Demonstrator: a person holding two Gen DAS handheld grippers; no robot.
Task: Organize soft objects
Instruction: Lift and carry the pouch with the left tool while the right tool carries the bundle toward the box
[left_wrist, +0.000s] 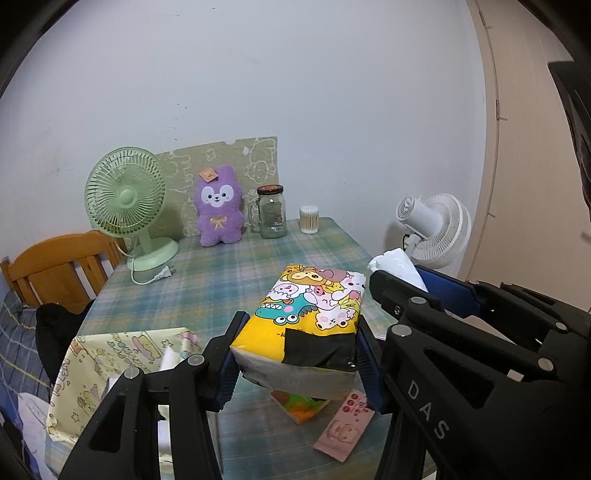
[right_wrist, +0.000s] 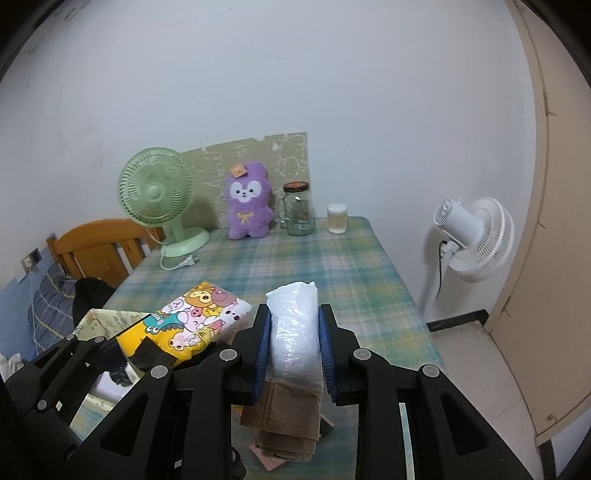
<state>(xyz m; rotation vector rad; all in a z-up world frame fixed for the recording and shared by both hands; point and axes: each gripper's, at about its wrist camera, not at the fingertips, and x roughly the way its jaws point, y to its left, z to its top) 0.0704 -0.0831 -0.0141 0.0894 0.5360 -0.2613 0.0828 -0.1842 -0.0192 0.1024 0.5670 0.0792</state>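
We carry both packs: left gripper pinches tissue pack, right gripper clamps clear bag; next, a spot on table

Green fan, glass jar, cotton swabs along table's back edge; white fan beside table.
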